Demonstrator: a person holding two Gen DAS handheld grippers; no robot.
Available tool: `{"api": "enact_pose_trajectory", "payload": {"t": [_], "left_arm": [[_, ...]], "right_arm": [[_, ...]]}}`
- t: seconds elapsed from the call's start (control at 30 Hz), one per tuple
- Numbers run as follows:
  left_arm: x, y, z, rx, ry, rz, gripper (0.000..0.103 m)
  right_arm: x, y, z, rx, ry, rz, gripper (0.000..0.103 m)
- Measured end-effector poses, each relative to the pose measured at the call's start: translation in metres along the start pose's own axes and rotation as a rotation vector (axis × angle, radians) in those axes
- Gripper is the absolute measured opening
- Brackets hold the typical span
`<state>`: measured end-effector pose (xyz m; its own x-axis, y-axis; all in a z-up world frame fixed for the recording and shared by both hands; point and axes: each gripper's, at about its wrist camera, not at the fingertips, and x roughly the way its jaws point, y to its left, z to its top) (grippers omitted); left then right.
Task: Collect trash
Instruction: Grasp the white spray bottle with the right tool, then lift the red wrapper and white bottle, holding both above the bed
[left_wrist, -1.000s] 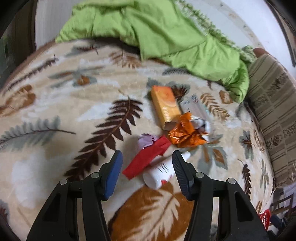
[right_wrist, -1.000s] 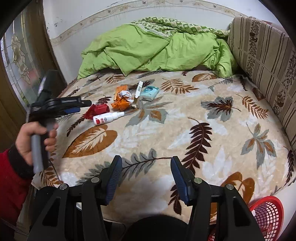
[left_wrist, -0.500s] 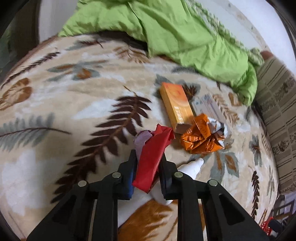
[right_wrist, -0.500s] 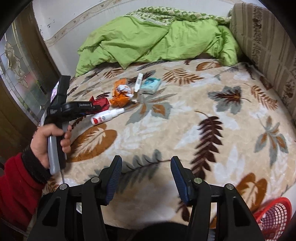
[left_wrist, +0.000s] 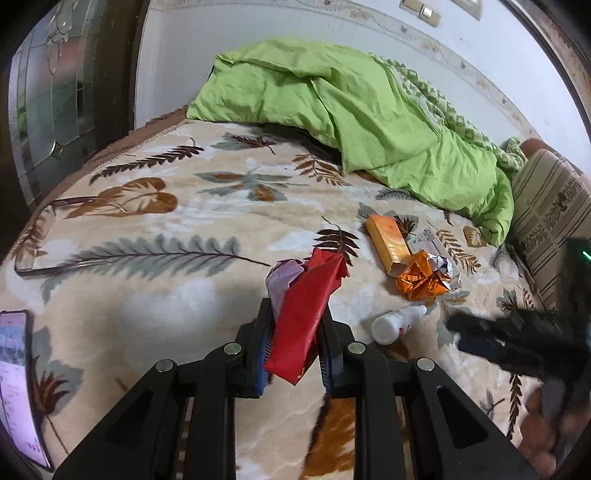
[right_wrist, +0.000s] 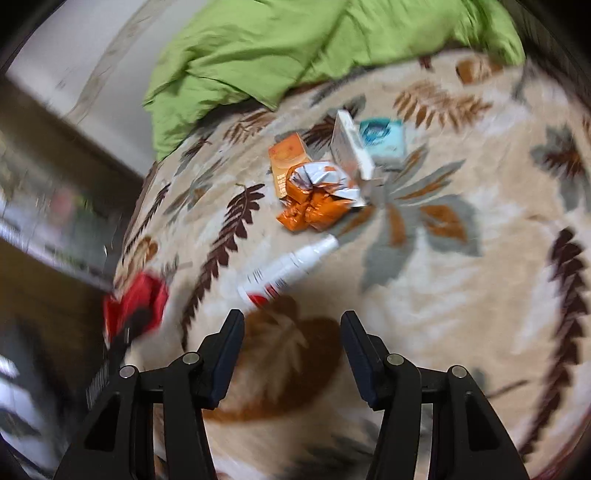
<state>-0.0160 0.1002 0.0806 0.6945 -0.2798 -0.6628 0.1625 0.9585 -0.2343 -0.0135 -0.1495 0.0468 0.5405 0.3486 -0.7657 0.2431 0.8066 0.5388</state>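
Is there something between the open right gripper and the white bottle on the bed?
Nothing visible does. The right gripper is open above the bare blanket, and the white bottle lies just ahead of its fingertips. The orange foil wrapper and the boxes lie beyond the bottle, not in the path.

Left gripper (left_wrist: 295, 332) clamped and apparently lifted the red wrapper (left_wrist: 306, 314) since earlier.

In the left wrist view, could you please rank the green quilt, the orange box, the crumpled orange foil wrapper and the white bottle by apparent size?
1. Green quilt, by far the largest.
2. Orange box.
3. Crumpled orange foil wrapper and white bottle: these look about alike, and the bottle lies nearer the camera, so I would not rank them.
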Motion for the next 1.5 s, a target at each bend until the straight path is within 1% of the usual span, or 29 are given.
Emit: {"api": "enact_pose_trajectory", "payload": {"t": [0.1,0.23,0.3,0.43,0.5,0.53,0.57,0.6,0.63,0.8,0.9,0.97,1.1,1.17,1.27,1.33,1.5], "left_arm": [[-0.001,0.005,-0.003,-0.004,0.000,-0.013,0.021],[-0.001,0.015,-0.006,-0.021,-0.003,-0.027,0.021],[-0.001,0.019,-0.007,-0.032,-0.003,-0.033,0.021],[-0.001,0.024,-0.008,-0.040,0.004,-0.042,0.021],[-0.002,0.024,-0.009,-0.034,0.003,-0.047,0.021],[-0.003,0.024,-0.010,-0.033,0.001,-0.049,0.021],[-0.004,0.023,-0.010,-0.032,0.001,-0.053,0.021],[-0.004,0.022,-0.011,-0.030,0.002,-0.056,0.021],[-0.005,0.021,-0.011,-0.027,0.001,-0.060,0.021],[-0.009,0.004,-0.016,0.007,0.008,-0.086,0.021],[-0.011,-0.012,-0.019,0.033,0.015,-0.103,0.021],[-0.012,-0.021,-0.022,0.050,0.021,-0.113,0.021],[-0.012,-0.041,-0.029,0.086,0.040,-0.125,0.021],[-0.012,-0.050,-0.033,0.104,0.047,-0.126,0.021],[-0.014,-0.058,-0.037,0.123,0.051,-0.123,0.021],[-0.015,-0.062,-0.039,0.135,0.051,-0.118,0.021],[-0.021,-0.065,-0.045,0.132,0.041,-0.096,0.021]], "right_arm": [[0.021,0.002,0.011,0.080,0.011,-0.001,0.058],[0.051,-0.002,0.017,0.181,0.069,-0.031,0.058],[0.064,0.004,0.016,0.185,0.080,-0.058,0.055],[0.076,0.023,0.018,0.079,0.040,-0.155,0.054],[0.080,0.033,0.019,-0.007,0.039,-0.197,0.053],[0.080,0.033,0.020,-0.036,0.038,-0.203,0.050],[0.079,0.037,0.018,-0.096,0.036,-0.214,0.045],[0.075,0.038,0.017,-0.138,0.035,-0.222,0.043],[0.072,0.038,0.015,-0.165,0.034,-0.224,0.035],[0.036,0.028,-0.007,-0.391,0.001,-0.287,0.033],[0.013,0.012,-0.021,-0.456,0.001,-0.286,0.033],[0.002,0.003,-0.031,-0.484,0.010,-0.292,0.033],[-0.004,-0.013,-0.047,-0.483,0.042,-0.280,0.033],[-0.004,-0.018,-0.052,-0.473,0.044,-0.270,0.033],[-0.001,-0.024,-0.051,-0.432,0.045,-0.240,0.033],[0.002,-0.029,-0.053,-0.412,0.051,-0.241,0.033],[-0.013,-0.035,-0.061,-0.394,-0.018,-0.216,0.032]]}}
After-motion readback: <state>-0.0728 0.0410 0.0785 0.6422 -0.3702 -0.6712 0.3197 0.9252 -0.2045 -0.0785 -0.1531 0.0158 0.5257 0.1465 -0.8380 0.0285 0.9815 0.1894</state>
